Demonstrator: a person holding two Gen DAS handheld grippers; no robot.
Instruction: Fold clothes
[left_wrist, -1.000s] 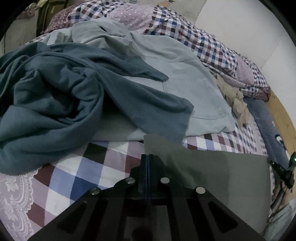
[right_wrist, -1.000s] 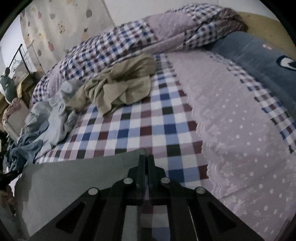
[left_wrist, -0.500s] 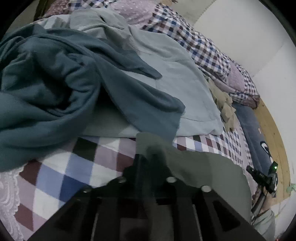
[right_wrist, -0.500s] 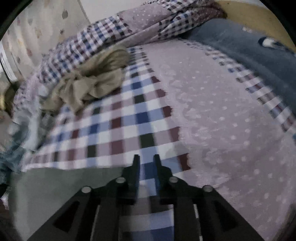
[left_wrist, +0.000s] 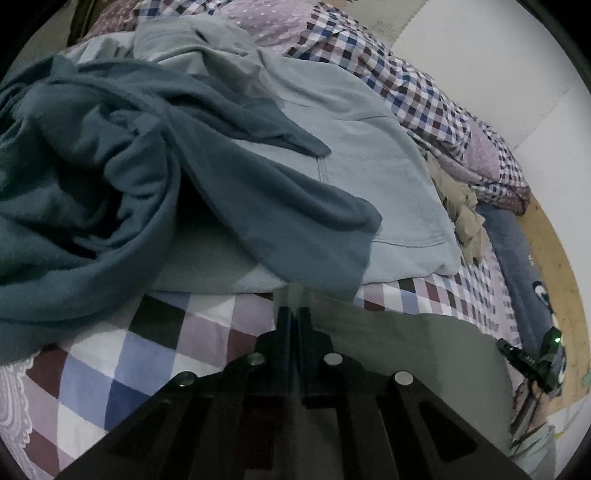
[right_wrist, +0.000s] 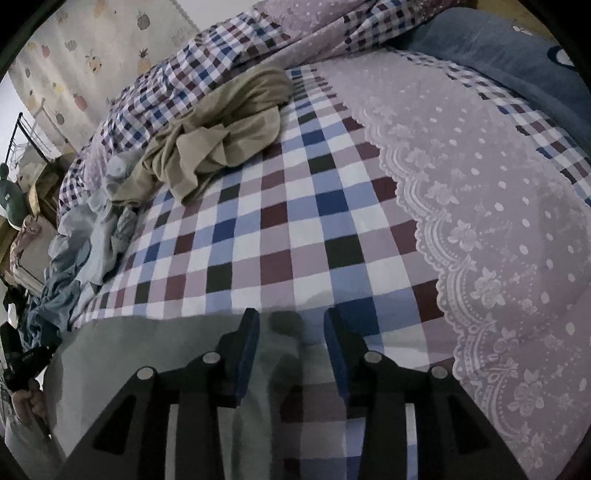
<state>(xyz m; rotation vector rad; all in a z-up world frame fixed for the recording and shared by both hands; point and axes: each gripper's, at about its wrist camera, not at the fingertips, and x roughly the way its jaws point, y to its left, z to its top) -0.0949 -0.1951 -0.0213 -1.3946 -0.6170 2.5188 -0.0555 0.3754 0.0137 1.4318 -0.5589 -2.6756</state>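
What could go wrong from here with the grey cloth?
The right gripper has just been opening, with the grey cloth edge lying loose between its fingers, so that corner may slip and undo the fold. The left gripper is shut on the cloth's corner, right beside the teal garment; pulling could snag it.

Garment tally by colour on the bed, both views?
Grey-green cloth: 1
Teal garment: 1
Pale blue garment: 1
Beige garment: 1
Total: 4
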